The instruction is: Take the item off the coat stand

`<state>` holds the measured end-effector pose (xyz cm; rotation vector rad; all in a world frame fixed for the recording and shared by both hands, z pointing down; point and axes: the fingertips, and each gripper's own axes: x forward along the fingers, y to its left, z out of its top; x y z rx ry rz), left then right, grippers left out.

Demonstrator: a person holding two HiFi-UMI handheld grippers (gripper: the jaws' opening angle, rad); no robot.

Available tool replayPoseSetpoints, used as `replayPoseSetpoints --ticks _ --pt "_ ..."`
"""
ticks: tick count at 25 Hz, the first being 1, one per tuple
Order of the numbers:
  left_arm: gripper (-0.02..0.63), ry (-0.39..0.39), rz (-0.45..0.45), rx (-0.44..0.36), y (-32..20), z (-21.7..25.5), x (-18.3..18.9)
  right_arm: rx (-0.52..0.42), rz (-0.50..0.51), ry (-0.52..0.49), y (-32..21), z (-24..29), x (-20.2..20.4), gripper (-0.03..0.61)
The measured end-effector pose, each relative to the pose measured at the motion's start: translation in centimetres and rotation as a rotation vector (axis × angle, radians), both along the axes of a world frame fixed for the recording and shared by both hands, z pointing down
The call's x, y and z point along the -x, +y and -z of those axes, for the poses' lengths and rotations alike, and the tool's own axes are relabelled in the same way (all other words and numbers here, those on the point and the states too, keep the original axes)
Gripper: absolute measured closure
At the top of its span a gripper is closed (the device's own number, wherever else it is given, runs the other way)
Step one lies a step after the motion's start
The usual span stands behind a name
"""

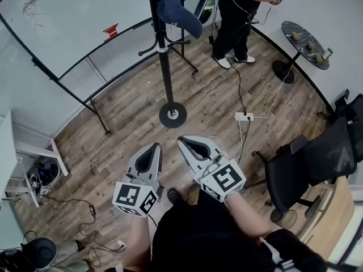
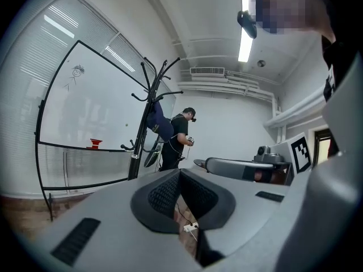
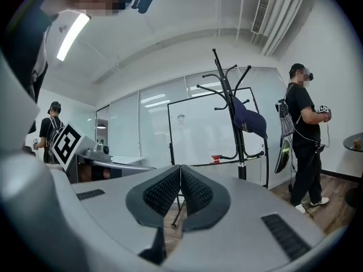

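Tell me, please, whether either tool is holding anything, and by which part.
Nothing is held: the left tool and right tool are shut and empty; the cap hangs on the coat stand.

Head view crops coat stand (image 1: 164, 55) top; I can't ID bits (image 1: 311, 46) on round tabletop (image 1: 290, 27), too small.

1. Centre: coat stand (image 1: 165, 61); item (image 1: 180, 13) hangs on its right side.
2. Left of it: whiteboard (image 1: 62, 21).
3. Behind, right: person (image 1: 238, 13), then round table (image 1: 306, 44).
4. Floor, right of the base: power strip (image 1: 244, 117); chair (image 1: 306, 169) nearer.
5. Before the base: left gripper (image 1: 152, 148) beside right gripper (image 1: 187, 142).
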<state>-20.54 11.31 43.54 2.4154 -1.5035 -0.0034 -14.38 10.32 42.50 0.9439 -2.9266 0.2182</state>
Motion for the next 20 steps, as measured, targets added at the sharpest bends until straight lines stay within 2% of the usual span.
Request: replayPoseSetpoints --ticks 12,20 --pt "0.600 -0.039 0.052 -0.027 -10.1 2.2 -8.6 -0.006 0.046 -0.006 -11.2 0.5 -8.5 0.548" --pt "0.600 -0.043 0.109 -0.029 -15.6 1.9 -16.2 -0.007 0.103 -0.013 -16.4 0.5 -15.0 0.548"
